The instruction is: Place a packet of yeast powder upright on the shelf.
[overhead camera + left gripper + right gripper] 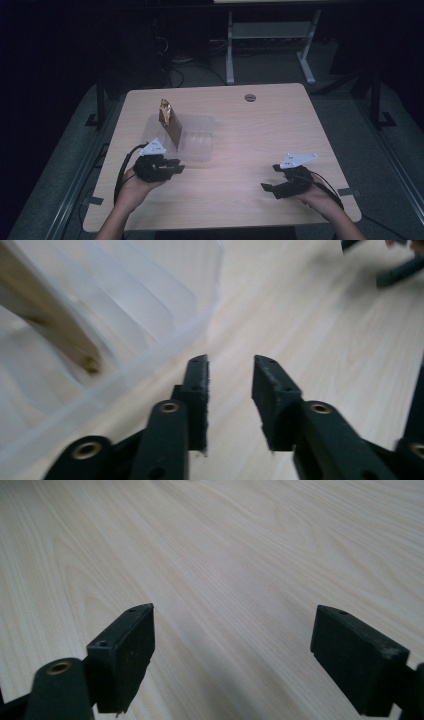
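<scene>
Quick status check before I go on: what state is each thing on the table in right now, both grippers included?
Clear plastic tray: upright on the table, open, no lid.
Brown packet: standing tilted inside the tray, leaning, free of both grippers.
Left gripper: open, a narrow gap, nothing between the jaws, beside the tray's near edge.
Right gripper: wide open, empty, over bare table.

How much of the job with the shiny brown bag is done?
Looks done: the shiny brown foil bag stands tilted in the clear plastic tray. In hand: nothing; the left claw is open beside the tray's rim, and the right claw is wide open over bare wooden table. Nothing obvious remains.
</scene>
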`<action>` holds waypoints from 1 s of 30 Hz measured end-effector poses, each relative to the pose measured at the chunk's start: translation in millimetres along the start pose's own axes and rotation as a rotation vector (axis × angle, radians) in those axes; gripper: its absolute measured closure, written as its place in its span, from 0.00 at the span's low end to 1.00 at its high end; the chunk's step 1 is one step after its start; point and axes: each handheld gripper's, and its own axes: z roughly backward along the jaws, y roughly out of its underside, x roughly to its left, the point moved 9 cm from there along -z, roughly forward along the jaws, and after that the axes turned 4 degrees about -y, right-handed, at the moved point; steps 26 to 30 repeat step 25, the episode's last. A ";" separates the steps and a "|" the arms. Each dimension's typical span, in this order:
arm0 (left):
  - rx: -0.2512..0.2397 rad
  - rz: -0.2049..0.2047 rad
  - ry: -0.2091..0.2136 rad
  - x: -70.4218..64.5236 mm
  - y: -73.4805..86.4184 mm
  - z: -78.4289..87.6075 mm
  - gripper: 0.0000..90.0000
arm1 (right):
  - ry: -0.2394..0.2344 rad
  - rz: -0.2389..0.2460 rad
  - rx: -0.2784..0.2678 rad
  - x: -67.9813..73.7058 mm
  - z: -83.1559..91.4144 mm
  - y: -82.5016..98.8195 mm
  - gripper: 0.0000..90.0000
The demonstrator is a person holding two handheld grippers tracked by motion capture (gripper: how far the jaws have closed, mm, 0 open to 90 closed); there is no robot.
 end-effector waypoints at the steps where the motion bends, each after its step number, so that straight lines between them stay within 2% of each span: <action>1: 0.016 -0.014 0.008 -2.7 4.7 -1.9 0.69 | 0.001 -0.004 -0.002 -0.6 0.0 -0.3 0.18; 3: 0.032 -0.025 0.017 -8.3 13.2 -6.8 0.62 | 0.002 -0.004 -0.011 -1.4 -0.2 -1.6 0.17; 4: 0.036 -0.026 0.018 -10.6 17.3 -9.8 0.59 | 0.005 0.011 -0.020 -2.4 -0.2 -2.3 0.17; 8: 0.102 -0.087 0.041 -19.9 35.1 -22.4 0.46 | 0.008 0.009 -0.036 -2.8 0.3 -4.1 0.16; 11: 0.127 -0.116 0.073 -27.4 41.0 -31.5 0.36 | 0.011 0.007 -0.037 -4.5 -0.8 -3.5 0.16; 15: 0.162 -0.148 0.084 -33.4 46.2 -40.0 0.22 | 0.015 0.014 -0.024 -5.7 -4.1 -0.7 0.16; 19: 0.156 -0.157 0.094 -36.5 46.0 -41.5 0.20 | 0.015 0.019 -0.024 -6.1 -4.7 -0.3 0.16; 24: 0.157 -0.192 0.087 -37.8 49.6 -46.9 0.19 | 0.015 0.021 -0.026 -7.1 -4.9 -0.1 0.16; 30: 0.157 -0.192 0.087 -37.8 49.6 -46.9 0.18 | 0.015 0.021 -0.026 -7.1 -4.9 -0.1 0.16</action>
